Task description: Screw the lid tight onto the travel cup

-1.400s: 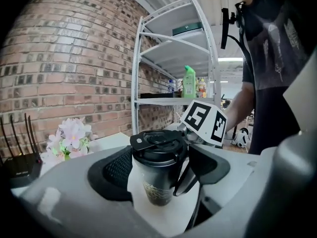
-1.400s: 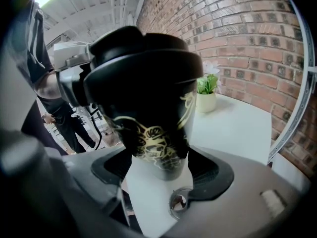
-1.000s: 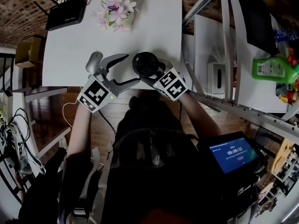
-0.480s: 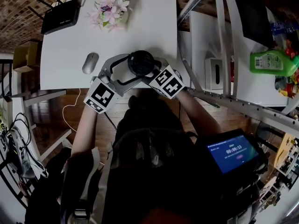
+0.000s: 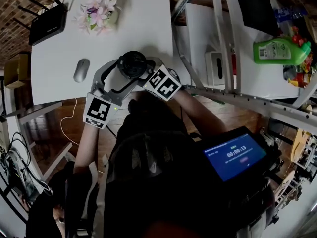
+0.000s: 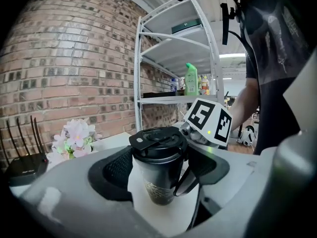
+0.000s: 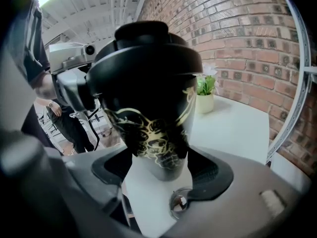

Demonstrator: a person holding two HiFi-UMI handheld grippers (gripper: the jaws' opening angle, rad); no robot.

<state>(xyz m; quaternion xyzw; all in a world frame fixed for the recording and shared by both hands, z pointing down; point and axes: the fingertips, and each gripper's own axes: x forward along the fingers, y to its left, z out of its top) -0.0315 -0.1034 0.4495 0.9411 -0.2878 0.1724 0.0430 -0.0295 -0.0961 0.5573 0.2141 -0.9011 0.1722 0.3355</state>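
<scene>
- The cup (image 5: 132,63), with its lid (image 6: 157,140) on, stands near the worktop's (image 5: 54,53) front edge; bare surface lies beyond, toward the flowers (image 5: 96,11).
- The right hand-held gripper (image 7: 158,165) clamps the cup's body.
- The left hand-held gripper (image 6: 159,171) gapes around the cup (pads not touching); a second ago it hung nearer the mouse (image 5: 81,70).

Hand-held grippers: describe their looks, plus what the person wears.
The left hand-held gripper and the right hand-held gripper are light grey plastic with dark textured pads. Each carries a white cube of black square markers. The person wears a dark short-sleeved top.
</scene>
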